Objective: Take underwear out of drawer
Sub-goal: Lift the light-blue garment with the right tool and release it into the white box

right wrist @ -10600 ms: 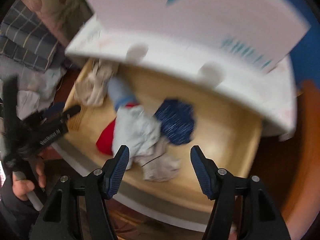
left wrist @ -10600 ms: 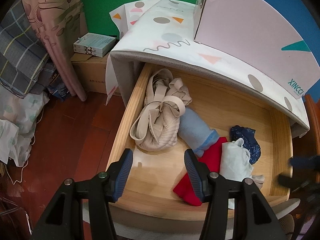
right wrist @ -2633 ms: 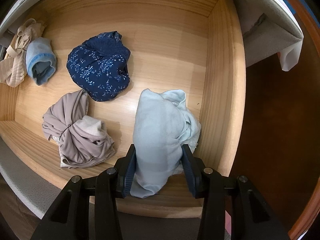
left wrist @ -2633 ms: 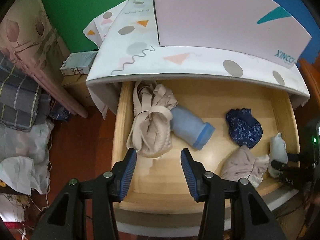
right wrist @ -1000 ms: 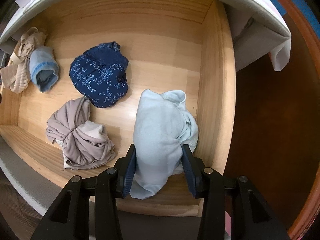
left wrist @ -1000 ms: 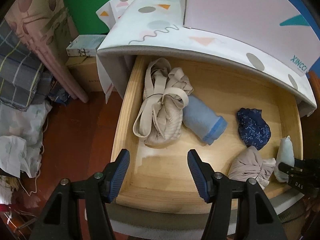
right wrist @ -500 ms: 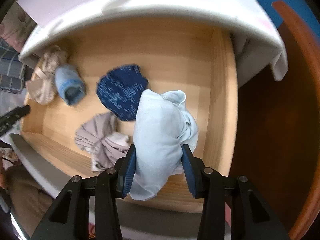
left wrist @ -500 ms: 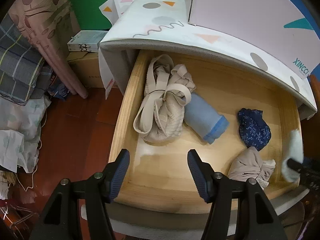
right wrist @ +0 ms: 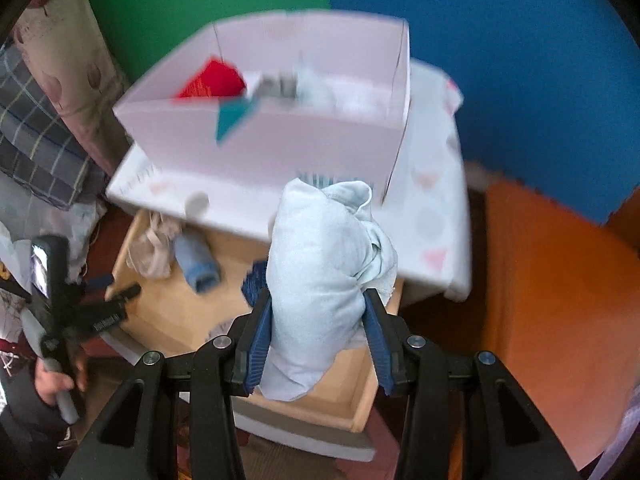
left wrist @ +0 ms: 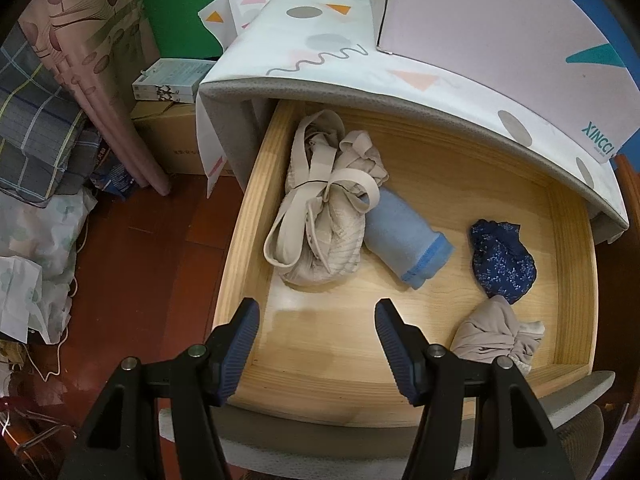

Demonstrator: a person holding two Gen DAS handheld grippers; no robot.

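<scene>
Four garments (left wrist: 502, 260) in drawer (left wrist: 244, 220)

bare drawer (left wrist: 256, 184) front-left, clothes behind, cabinet top (left wrist: 400, 92) overhanging — back blocked

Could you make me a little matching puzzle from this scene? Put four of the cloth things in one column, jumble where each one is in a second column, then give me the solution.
Things:
1. pale blue garment
2. navy patterned garment
3. beige strappy bundle
4. red garment

Places:
A. in the pink box on top of the cabinet
B. at the left end of the drawer
C. clamped in the right gripper, above the drawer
D. on the drawer floor toward the right side

Pairs: 1-C, 2-D, 3-B, 4-A
</scene>
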